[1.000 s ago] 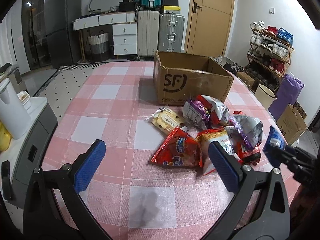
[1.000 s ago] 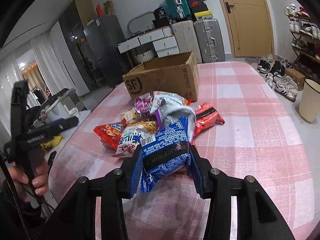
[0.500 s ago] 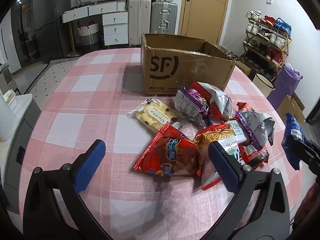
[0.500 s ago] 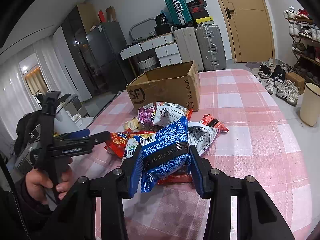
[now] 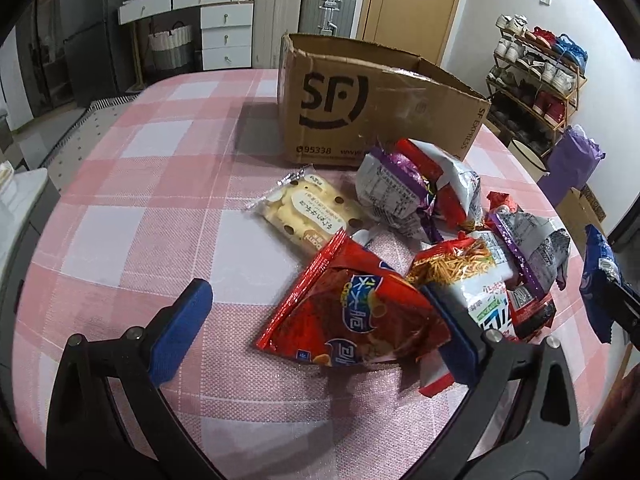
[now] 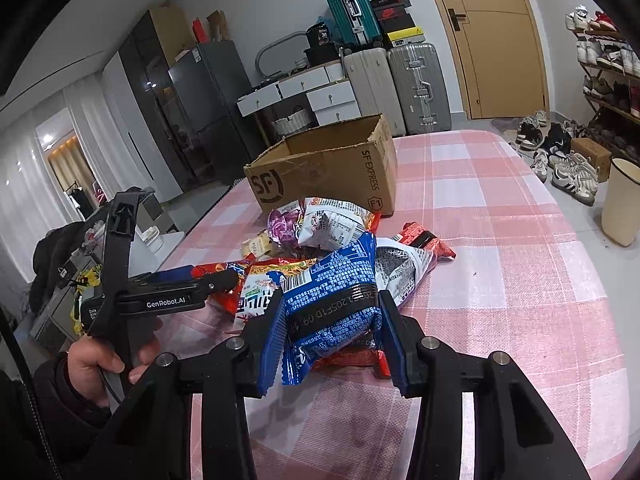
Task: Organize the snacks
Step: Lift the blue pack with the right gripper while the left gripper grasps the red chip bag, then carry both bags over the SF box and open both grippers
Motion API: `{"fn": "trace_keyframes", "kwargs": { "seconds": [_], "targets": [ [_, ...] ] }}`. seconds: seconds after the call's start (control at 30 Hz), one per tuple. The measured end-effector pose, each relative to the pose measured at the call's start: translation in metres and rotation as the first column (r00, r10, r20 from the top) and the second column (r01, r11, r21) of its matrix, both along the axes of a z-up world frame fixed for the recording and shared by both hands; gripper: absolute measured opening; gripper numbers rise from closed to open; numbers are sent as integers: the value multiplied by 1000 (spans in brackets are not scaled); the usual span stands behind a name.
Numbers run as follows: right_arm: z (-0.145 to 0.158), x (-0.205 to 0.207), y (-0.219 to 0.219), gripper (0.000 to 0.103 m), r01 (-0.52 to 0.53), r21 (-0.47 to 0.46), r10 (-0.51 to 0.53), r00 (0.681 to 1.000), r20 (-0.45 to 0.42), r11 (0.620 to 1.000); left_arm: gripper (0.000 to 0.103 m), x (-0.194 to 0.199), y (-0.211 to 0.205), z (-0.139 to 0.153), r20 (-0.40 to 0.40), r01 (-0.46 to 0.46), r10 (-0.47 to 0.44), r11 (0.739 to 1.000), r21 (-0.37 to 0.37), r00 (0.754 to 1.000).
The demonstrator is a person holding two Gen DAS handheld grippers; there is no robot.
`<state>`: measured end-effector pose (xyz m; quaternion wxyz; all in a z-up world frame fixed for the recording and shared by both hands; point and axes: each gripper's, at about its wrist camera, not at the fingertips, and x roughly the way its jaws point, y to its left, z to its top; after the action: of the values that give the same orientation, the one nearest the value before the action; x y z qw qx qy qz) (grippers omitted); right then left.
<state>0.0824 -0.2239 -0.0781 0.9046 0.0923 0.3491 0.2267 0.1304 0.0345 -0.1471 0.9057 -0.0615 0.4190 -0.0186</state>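
Over the last second the left tool has closed in on the snack pile in front of the cardboard box, and its wide-spread fingers now straddle the red chip bag, so a pickup looks imminent. The right tool stays clamped on the blue packet, held above the worktop short of the box. The box reads "SF", "SF EXPRESS", "95338"; the left tool's body reads "GenRobot.AI".

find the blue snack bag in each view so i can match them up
Left wrist: blue snack bag at the far right edge, held by the right gripper.
Right wrist: low centre, clamped in the right gripper.
Shared landmark: SF cardboard box behind the snack pile.
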Motion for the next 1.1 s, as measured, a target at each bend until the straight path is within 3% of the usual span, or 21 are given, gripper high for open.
{"fn": "trace_keyframes", "kwargs": {
  "seconds": [0.17,0.23,0.3,0.4,0.57,0.8,1.1],
  "targets": [
    [-2,2,1,44,-3,-1,3,1000,-3,1000,95,11,6,-14,-19,20,-21,997,-72,1000],
    [-2,2,1,44,-3,-1,3,1000,-5,1000,84,17,7,-20,-22,45,-48,992,-114,999],
    [-2,1,1,44,-3,-2,3,1000,-2,1000,59,25,6,-27,-29,78,-83,986,-145,996],
    [-2,2,2,44,-4,0,4,1000,-2,1000,53,33,4,-34,-28,105,-110,984,-146,993],
    [1,0,3,44,-7,-2,7,1000,7,1000,46,36,7,-35,-16,121,-126,977,-177,992],
    [7,-2,5,44,-11,-5,11,1000,24,1000,46,40,10,-33,-17,114,-119,979,-169,993],
    [16,-3,11,44,-21,-9,21,999,43,1000,46,-4,12,3,38,125,-121,981,-150,992]
  ]
}}
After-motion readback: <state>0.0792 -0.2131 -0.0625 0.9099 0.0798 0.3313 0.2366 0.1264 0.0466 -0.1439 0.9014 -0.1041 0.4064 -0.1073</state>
